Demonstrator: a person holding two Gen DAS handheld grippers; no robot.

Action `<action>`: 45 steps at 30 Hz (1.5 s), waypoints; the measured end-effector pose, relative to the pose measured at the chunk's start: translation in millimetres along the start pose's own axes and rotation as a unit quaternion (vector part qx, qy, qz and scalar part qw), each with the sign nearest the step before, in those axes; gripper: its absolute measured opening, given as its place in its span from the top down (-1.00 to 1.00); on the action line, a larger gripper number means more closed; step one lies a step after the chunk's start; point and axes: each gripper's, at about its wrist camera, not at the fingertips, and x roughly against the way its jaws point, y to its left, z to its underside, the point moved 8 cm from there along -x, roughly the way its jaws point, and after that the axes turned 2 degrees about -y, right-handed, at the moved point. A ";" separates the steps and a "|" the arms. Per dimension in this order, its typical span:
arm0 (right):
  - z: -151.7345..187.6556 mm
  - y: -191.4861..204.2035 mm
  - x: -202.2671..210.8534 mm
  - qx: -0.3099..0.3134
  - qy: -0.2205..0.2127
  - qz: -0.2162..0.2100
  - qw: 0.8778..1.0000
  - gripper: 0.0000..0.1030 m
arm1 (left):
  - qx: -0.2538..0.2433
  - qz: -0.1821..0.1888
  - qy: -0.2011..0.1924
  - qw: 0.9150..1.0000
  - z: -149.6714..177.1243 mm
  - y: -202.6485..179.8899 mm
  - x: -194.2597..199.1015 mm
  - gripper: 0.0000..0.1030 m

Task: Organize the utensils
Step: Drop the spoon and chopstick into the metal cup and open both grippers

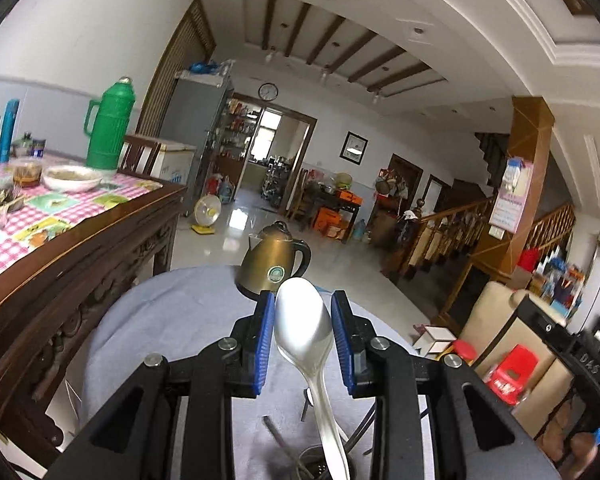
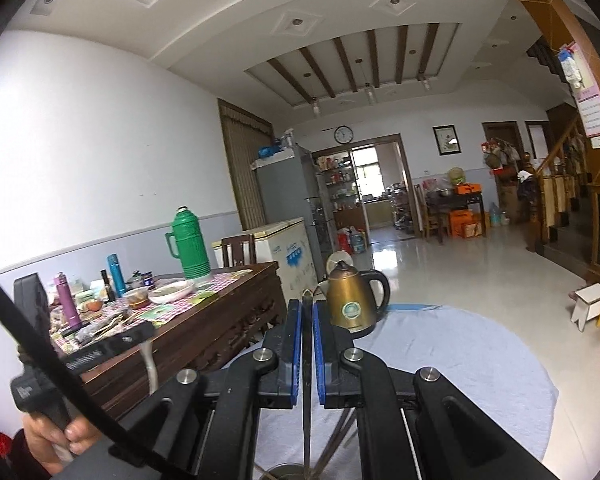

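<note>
Steel spoon [image 1: 304, 328]: held upright between the blue pads of the left hand-held gripper [image 1: 303, 340], bowl up and above the fingertips, handle running down toward a dark holder [image 1: 326, 466] at the lower edge.
Left hand-held gripper: clamped on the spoon, jaws partly apart around its bowl.
Right hand-held gripper [image 2: 308, 344]: jaws nearly together, clamped on a thin dark utensil [image 2: 307, 392] seen edge-on; its kind cannot be told.
Round tabletop [image 2: 480, 360]: covered in pale blue cloth, its curved far edge seen against the floor; broad bare cloth is left to the right.
Kettle [image 2: 350, 304]: stood near the far edge of the cloth, just beyond both sets of fingertips.
Wooden table [image 1: 80, 248]: set close on the left, its carved edge beside the cloth.
Floor [image 2: 440, 264]: open and glossy beyond the kettle.
</note>
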 end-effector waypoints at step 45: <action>114.0 -80.5 -29.6 -0.163 0.113 -0.026 0.980 0.84 | -0.127 -0.065 -0.039 0.989 86.8 -28.6 -21.1 -0.16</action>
